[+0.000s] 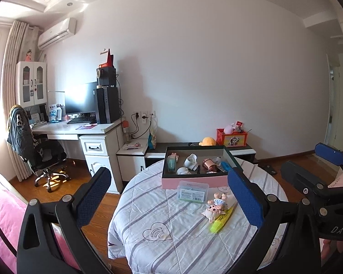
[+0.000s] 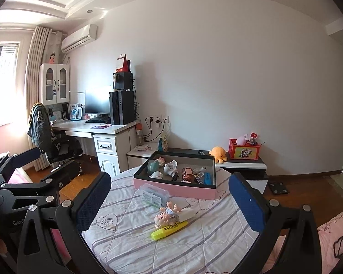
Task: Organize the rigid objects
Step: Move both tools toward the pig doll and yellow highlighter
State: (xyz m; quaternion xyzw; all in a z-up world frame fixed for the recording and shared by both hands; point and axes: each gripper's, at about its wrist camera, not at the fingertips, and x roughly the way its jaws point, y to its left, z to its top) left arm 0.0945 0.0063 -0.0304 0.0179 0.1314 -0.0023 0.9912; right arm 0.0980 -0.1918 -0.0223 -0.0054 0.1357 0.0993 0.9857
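Yellow highlighter (image 2: pixel 169 228): light, rigid, smooth; take mid-barrel. Doll (image 2: pixel 165 215) touches it at 12 o'clock. Left gripper (image 1: pixel 169 196) and right gripper (image 2: pixel 169 202): jaws spread, empty.

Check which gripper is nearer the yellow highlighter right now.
Roughly level, right perhaps slightly nearer. The yellow highlighter lies between the right gripper jaws; for the left gripper it sits by the right-hand jaw. Both open, neither touching.

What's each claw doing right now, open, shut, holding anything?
Left claw: open, holding nothing, above the striped quilted table cover.
Right claw: open, holding nothing, facing the yellow highlighter pen.
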